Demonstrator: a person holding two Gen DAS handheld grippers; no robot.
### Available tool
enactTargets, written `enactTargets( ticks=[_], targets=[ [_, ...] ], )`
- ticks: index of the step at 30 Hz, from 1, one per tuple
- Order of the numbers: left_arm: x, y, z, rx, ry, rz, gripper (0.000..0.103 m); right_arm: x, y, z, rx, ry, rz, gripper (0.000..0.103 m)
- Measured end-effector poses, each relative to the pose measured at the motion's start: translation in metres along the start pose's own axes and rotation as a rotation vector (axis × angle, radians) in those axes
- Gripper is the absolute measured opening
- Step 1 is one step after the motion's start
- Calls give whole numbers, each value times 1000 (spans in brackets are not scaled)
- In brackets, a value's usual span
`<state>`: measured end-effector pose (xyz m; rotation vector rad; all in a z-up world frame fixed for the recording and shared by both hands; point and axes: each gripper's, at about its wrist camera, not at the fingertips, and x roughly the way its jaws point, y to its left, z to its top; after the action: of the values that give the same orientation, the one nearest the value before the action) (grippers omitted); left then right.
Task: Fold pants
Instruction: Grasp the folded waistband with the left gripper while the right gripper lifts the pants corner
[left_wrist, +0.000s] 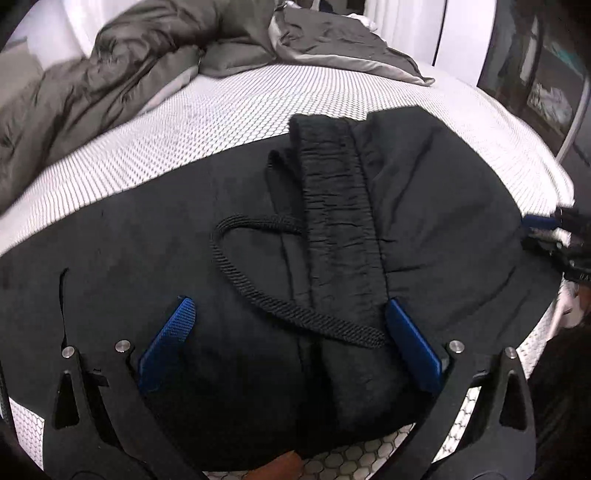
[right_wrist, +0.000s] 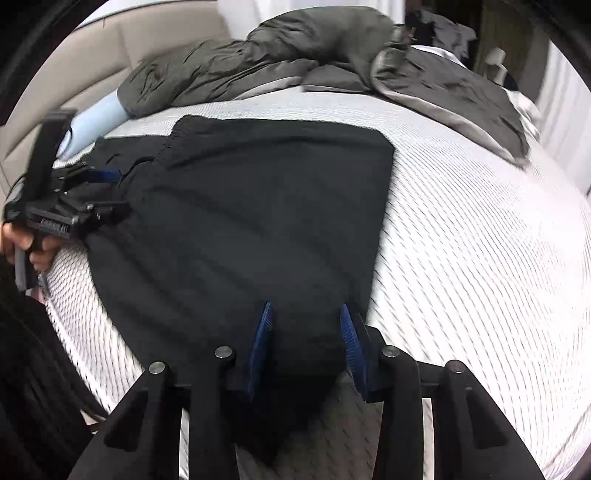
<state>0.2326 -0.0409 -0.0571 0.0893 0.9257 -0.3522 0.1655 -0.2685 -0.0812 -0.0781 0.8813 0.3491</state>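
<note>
Black pants (left_wrist: 258, 236) lie folded on a white patterned mattress (left_wrist: 221, 110). The elastic waistband (left_wrist: 336, 206) and a black drawstring (left_wrist: 258, 295) lie on top in the left wrist view. My left gripper (left_wrist: 288, 314) is open, its blue pads astride the waistband end and drawstring. In the right wrist view the pants (right_wrist: 266, 206) spread flat. My right gripper (right_wrist: 306, 314) is open, with pant fabric lying between its blue pads at the near edge. The left gripper (right_wrist: 107, 184) shows at the pants' left end.
A rumpled grey duvet (left_wrist: 110, 74) and grey pillows (left_wrist: 332, 40) lie at the far side of the bed. A light blue pillow (right_wrist: 96, 122) lies at far left in the right wrist view. The bed edge and tiled floor (left_wrist: 351, 458) are near me.
</note>
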Motion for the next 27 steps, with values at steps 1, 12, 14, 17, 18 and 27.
enactTargets(
  ticks=[1, 12, 14, 17, 18, 27],
  targets=[
    [-6, 12, 3, -50, -11, -27, 102, -5, -4, -4, 12, -5, -3, 39],
    [40, 25, 107, -286, 28, -275, 82, -14, -20, 24, 204, -92, 143, 46],
    [62, 20, 115, -280, 91, -246, 74, -11, -23, 29, 212, -82, 151, 46],
    [80, 21, 120, -295, 121, -250, 64, -4, -29, 32, 216, -65, 139, 46],
    [79, 20, 122, -282, 104, -245, 55, -3, -32, 31, 221, -61, 137, 46],
    [29, 61, 130, -355, -90, -318, 14, -2, -38, 35, 249, -58, 123, 46]
  ],
)
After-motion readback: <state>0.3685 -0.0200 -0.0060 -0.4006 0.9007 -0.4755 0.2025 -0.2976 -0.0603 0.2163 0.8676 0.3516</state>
